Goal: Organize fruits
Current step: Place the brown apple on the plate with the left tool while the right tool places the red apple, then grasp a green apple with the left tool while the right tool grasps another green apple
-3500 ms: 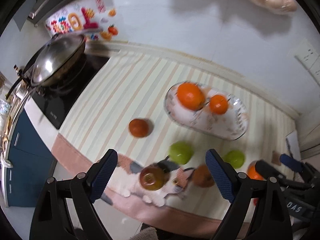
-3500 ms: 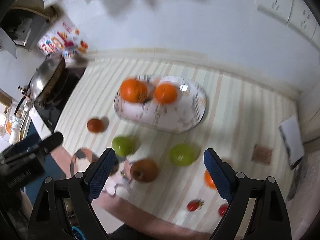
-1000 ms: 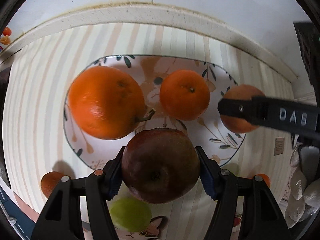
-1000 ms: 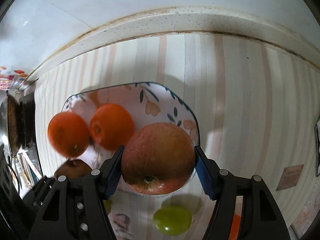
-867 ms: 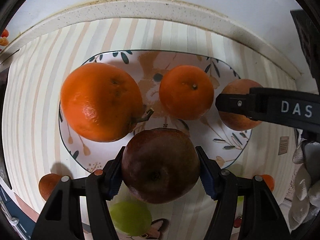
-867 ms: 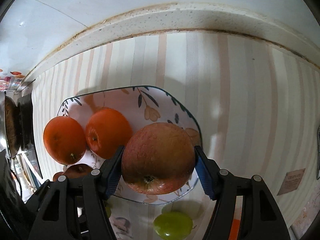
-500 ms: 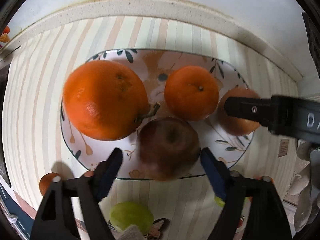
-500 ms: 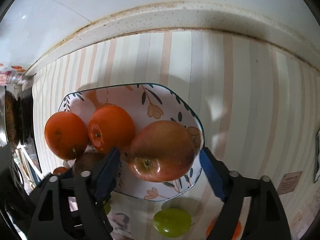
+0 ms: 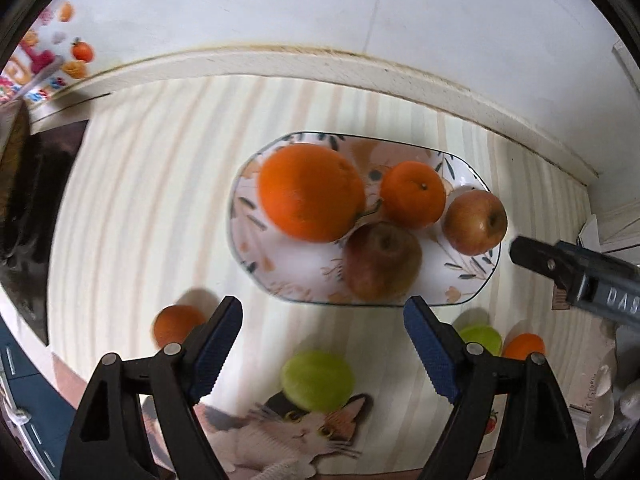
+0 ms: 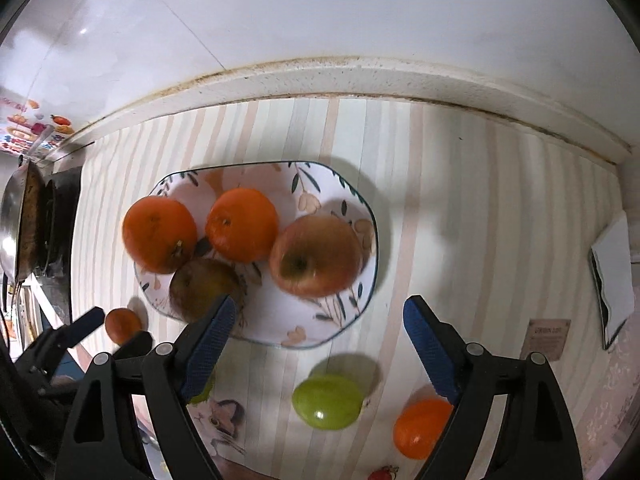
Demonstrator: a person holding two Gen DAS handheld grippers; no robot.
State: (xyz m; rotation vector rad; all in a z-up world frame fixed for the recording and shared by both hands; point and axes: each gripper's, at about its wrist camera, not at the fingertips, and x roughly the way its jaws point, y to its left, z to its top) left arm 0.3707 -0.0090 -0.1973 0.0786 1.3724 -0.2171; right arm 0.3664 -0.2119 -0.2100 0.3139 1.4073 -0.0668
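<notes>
A flowered plate [image 9: 256, 256] [image 10: 344, 312] holds a large orange [image 9: 310, 192] [image 10: 159, 234], a small orange [image 9: 413, 194] [image 10: 242, 225], a dark red apple [image 9: 382, 266] [image 10: 204, 289] and a lighter red apple [image 9: 475, 222] [image 10: 316, 255]. My left gripper [image 9: 323, 347] is open and empty, above the mat in front of the plate. My right gripper [image 10: 316, 346] is open and empty, over the plate's near rim. On the mat lie a green fruit [image 9: 317, 380], another green fruit [image 9: 480, 338] [image 10: 327, 401], and small oranges [image 9: 178, 325] [image 10: 420, 428].
A striped mat [image 9: 152, 200] covers the counter up to the white wall ledge [image 10: 360, 80]. A pan on a dark stove [image 10: 24, 232] stands at the left. A tiny red fruit [image 10: 382, 473] lies near the front edge. A white booklet [image 10: 612, 280] lies at the right.
Both grippers opened and let their apples go onto the plate, then pulled back and up. The dark apple rests by the large orange, the lighter apple at the plate's right end.
</notes>
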